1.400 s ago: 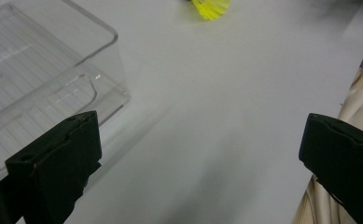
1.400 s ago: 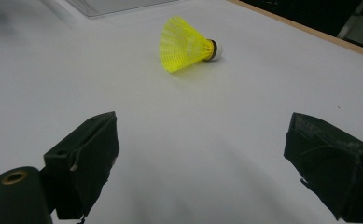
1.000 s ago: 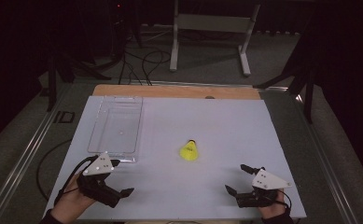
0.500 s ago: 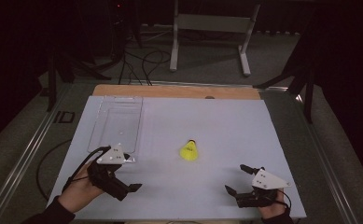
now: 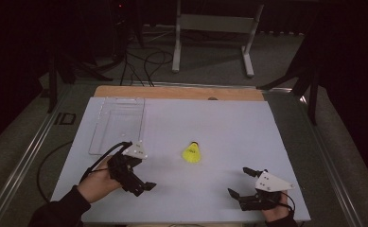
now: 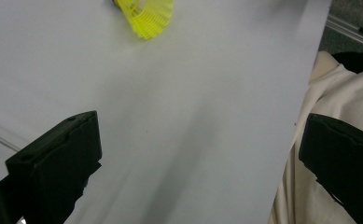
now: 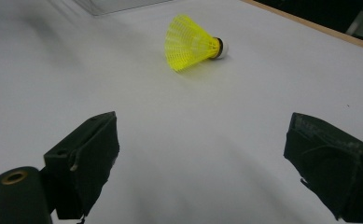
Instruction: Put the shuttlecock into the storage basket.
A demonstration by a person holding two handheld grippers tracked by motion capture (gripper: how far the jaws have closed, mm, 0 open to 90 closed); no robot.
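One yellow shuttlecock (lettering unreadable), jaws apart

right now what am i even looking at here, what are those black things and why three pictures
A person sits at a table and holds a hand-held tool in each hand. Each tool is a gripper with two black jaws, a stand-in for a robot's hand.

The high view is taken from above the person's side. There the left gripper shows at the lower left and the right gripper at the lower right.

The other two pictures come from small cameras riding on the grippers, looking out between their own jaws.

On the white surface lies a yellow shuttlecock on its side, with a clear plastic tray to its left.

Nothing is held: both grippers have their jaws apart with only table between them.
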